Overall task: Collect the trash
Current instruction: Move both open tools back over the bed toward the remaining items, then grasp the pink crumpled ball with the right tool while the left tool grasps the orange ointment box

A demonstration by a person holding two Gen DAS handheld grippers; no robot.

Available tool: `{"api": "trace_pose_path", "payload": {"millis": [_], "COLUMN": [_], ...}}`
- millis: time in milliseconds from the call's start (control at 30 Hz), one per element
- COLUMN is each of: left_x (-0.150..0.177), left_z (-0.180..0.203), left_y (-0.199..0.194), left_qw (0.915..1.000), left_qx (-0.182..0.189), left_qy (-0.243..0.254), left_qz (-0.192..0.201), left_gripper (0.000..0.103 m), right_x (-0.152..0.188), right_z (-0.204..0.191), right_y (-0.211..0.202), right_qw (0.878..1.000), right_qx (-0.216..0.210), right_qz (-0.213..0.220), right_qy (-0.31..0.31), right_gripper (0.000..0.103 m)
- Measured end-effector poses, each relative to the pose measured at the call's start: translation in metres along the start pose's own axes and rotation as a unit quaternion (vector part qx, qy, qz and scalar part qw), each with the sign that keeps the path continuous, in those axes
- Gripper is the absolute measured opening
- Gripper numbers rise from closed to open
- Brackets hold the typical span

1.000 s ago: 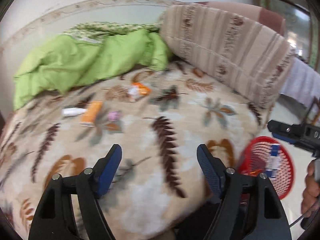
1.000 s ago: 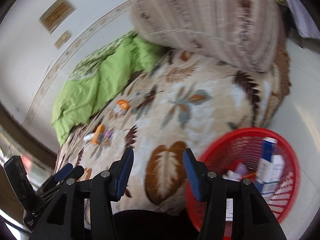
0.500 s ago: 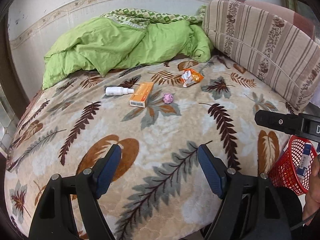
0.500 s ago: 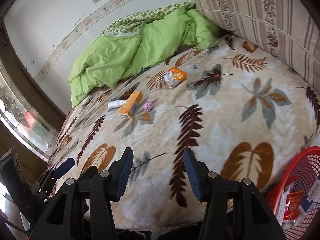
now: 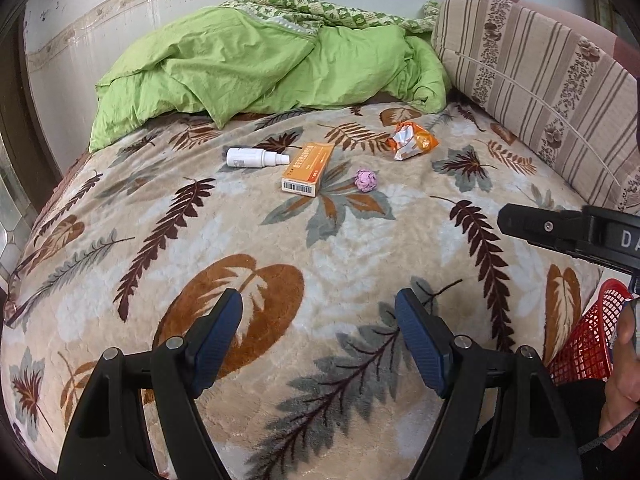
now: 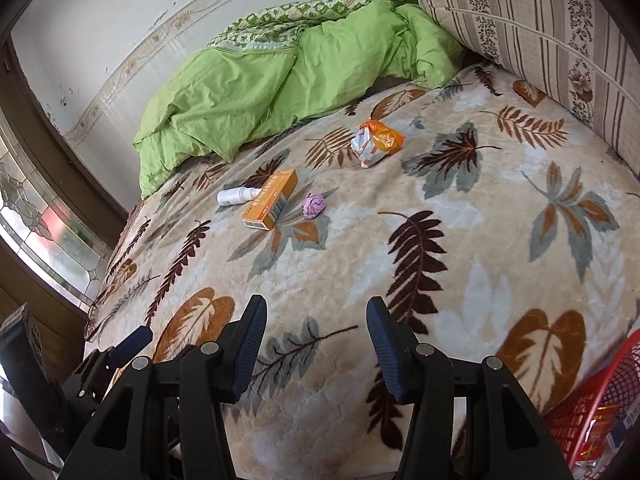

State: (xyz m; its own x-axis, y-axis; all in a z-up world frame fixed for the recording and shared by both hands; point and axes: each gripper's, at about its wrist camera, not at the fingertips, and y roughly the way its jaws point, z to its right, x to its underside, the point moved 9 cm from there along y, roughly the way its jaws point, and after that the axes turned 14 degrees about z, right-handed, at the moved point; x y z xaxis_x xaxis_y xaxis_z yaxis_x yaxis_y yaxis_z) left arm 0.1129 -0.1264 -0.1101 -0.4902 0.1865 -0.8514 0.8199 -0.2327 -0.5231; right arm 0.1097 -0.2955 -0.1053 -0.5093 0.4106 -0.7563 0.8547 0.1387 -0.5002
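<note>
Plush leaf-print bed blanket (image 5: 360, 256) carries the trash: orange cardboard box (image 5: 307, 169), white spray bottle (image 5: 255, 157), crumpled purple paper ball (image 5: 365, 180), orange foil wrapper (image 5: 412, 140). Your left gripper (image 5: 318, 332) and right gripper (image 6: 316, 342) have fingers apart and empty. Reach low and you snag pile; the ball may roll.

red basket (image 6: 592, 416) cut off at frame edge, box print (image 5: 306, 168) unreadable
</note>
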Motion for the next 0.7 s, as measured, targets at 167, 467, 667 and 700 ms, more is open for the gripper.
{"api": "trace_pose_path", "payload": {"millis": [167, 467, 667, 700], "left_x": [0.005, 0.006, 0.006, 0.006], "left_z": [-0.012, -0.067, -0.086, -0.088], "left_y": [0.012, 0.037, 0.046, 0.047], "left_qw": [0.9999, 0.9962, 0.9925, 0.9924], "left_qx": [-0.001, -0.020, -0.022, -0.022], "left_qy": [-0.010, -0.082, -0.118, -0.119], "left_qz": [-0.013, -0.021, -0.022, -0.022], "left_gripper": [0.078, 0.078, 0.078, 0.078], "right_x": [-0.001, -0.013, -0.038, -0.041], "right_z": [-0.009, -0.024, -0.025, -0.023], "right_y": [0.024, 0.078, 0.143, 0.156], "right_qw": [1.000, 1.000, 0.999, 0.999], "right_qx": [-0.001, 0.003, 0.005, 0.008], "right_qz": [-0.009, -0.020, -0.032, -0.032], "right_qy": [-0.003, -0.023, 0.013, 0.023], "right_gripper": [0.055, 0.055, 0.039, 0.039]}}
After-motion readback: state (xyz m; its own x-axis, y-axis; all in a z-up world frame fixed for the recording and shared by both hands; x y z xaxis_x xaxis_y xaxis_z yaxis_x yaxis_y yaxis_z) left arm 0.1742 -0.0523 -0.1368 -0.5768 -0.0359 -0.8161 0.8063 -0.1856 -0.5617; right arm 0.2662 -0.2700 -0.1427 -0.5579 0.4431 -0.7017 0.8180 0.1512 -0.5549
